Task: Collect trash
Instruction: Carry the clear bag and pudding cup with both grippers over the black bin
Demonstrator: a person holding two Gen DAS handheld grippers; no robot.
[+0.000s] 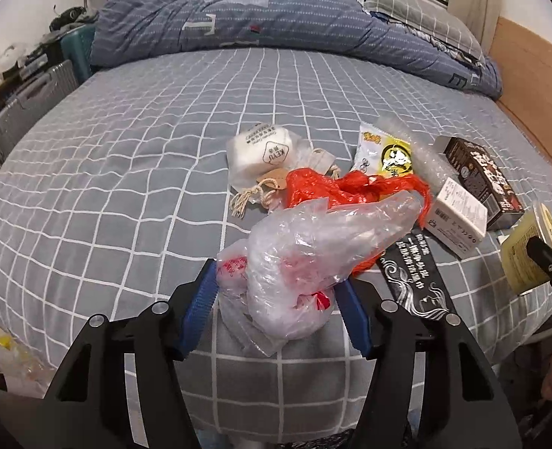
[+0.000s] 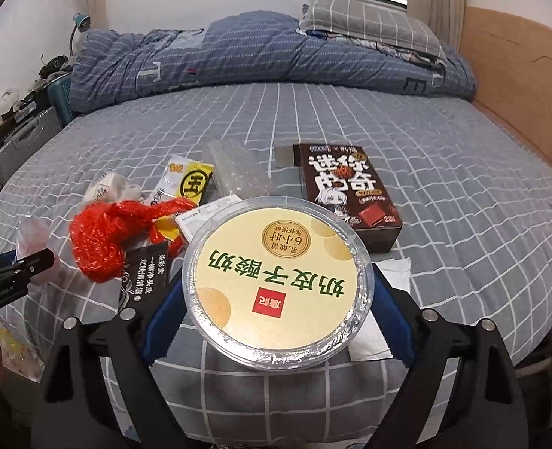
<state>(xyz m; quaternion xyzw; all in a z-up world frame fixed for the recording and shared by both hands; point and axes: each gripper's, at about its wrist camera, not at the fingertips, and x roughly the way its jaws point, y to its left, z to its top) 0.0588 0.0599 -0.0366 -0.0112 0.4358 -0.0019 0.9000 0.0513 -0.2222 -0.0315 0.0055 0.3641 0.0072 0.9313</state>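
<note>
grey bed (image 1: 126, 172), plastic bag (image 1: 305, 258) gripped, yogurt tub (image 2: 276, 284) gripped

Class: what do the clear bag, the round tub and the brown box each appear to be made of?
Clear bag: thin glossy plastic film; it crinkles and you see through it.
Round tub: probably clear rigid plastic with a matte printed lid; the rim glints.
Brown box: likely printed cardboard, with sharp folded edges and a slight sheen.

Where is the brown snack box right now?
The brown snack box lies flat on the bed, just beyond the yogurt tub in the right wrist view; in the left wrist view it sits far right, beside a white carton.
</note>
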